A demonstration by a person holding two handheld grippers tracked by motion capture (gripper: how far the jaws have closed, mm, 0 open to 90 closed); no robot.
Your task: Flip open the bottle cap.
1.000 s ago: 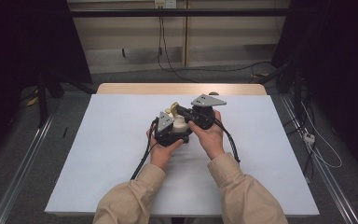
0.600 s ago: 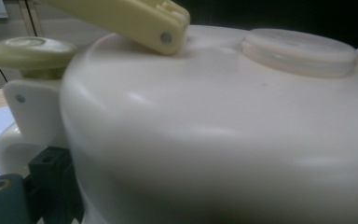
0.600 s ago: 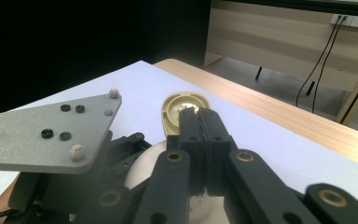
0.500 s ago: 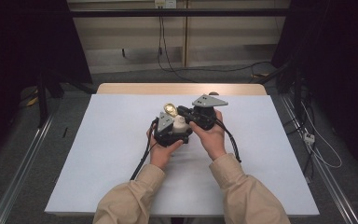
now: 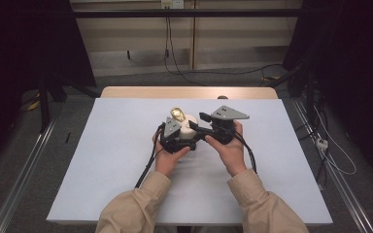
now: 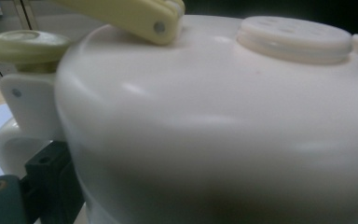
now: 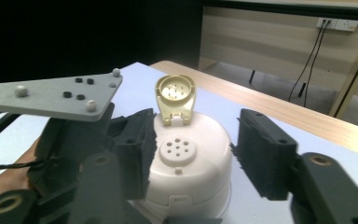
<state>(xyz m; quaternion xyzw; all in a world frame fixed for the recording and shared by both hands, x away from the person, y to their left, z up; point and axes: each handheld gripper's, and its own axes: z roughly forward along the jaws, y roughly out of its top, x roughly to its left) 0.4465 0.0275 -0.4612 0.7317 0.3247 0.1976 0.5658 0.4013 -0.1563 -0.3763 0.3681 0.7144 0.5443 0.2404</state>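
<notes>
A: Change since earlier frame: yellow flip cap [image 7: 175, 99] now stands upright; right gripper [image 5: 200, 122] has just been opening its jaws, nothing pinched between them.

B: Item: white container [image 7: 186, 163], table centre. My left gripper [image 5: 174, 136] clamps it at nine o'clock.

A: Position: between the half-wide right jaws, untouched.

B: Risk, I judge: a careless right jaw at twelve o'clock knocks the cap shut.

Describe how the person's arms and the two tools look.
Both forearms wear tan sleeves with bare hands. Each tool is black: the left tool and the right tool each carry a grey three-cornered plate with small black and white studs. A black cable trails from each. The right tool's pads are blocky black foam; brass screw inserts show at the jaw bases.
</notes>
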